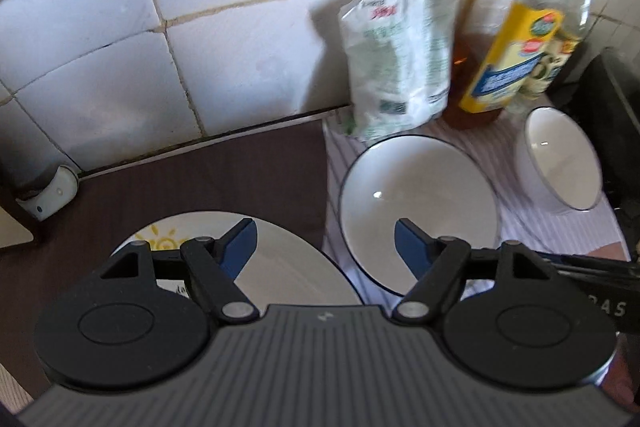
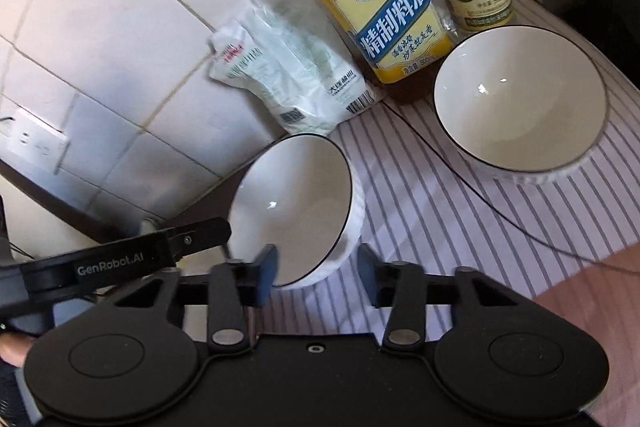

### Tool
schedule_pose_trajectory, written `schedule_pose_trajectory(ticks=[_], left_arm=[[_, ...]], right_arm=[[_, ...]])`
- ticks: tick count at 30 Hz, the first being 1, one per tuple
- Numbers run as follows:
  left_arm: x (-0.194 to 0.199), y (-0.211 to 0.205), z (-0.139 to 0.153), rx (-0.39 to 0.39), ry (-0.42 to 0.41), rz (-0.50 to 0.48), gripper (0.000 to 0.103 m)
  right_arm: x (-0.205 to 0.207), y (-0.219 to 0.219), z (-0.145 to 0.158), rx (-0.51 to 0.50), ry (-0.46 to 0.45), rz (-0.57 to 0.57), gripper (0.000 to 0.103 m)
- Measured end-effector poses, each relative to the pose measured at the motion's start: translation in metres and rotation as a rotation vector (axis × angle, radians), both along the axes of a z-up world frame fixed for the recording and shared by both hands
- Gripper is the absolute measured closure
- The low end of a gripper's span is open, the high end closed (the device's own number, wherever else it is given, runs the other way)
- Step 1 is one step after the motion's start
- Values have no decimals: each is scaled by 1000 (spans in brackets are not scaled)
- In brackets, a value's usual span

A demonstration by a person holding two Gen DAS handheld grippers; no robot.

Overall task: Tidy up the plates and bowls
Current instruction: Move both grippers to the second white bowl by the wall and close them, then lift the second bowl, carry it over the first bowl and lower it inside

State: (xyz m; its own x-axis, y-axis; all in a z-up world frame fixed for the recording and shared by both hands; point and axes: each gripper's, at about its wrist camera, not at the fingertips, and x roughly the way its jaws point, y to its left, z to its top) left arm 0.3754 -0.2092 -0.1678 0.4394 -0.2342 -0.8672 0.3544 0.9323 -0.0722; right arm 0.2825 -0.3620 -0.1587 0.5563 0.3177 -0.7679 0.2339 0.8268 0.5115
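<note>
On striped cloth point(image 2: 420, 195), two glossy white black-rimmed bowls point(image 2: 296, 203), both hand-held grippers point(image 2: 316, 267) spread wide, empty.

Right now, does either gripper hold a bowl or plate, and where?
Nothing is held. The left gripper and right gripper are open; the near bowl sits free.

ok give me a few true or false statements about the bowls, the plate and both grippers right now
1. The left gripper is open, holding nothing. True.
2. The near bowl has food in it. False: it shows only a bare white inside.
3. The plate lies on the striped cloth. False: it lies on the dark countertop beside the cloth.
4. The far bowl stands on the striped cloth in front of the bottles. True.
5. The right gripper is clamped on a bowl rim. False: its jaws stand apart, gripping nothing.
</note>
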Motion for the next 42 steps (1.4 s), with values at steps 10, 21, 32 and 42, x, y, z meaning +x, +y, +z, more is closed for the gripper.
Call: schedule_pose_trajectory(ticks=[10, 21, 32, 42], left_arm=[[7, -16, -13, 71, -9, -36, 30], [-7, -31, -13, 84, -30, -114, 98], [-20, -27, 14, 42, -51, -50, 99], [-58, -18, 50, -19, -42, -82, 99]], right_arm=[[14, -1, -8, -77, 12, 5, 84], [11, -10, -14, -58, 5, -18, 94], [-5, -6, -2, -56, -66, -20, 92], [-49, -12, 30, 0, -132, -33, 91]])
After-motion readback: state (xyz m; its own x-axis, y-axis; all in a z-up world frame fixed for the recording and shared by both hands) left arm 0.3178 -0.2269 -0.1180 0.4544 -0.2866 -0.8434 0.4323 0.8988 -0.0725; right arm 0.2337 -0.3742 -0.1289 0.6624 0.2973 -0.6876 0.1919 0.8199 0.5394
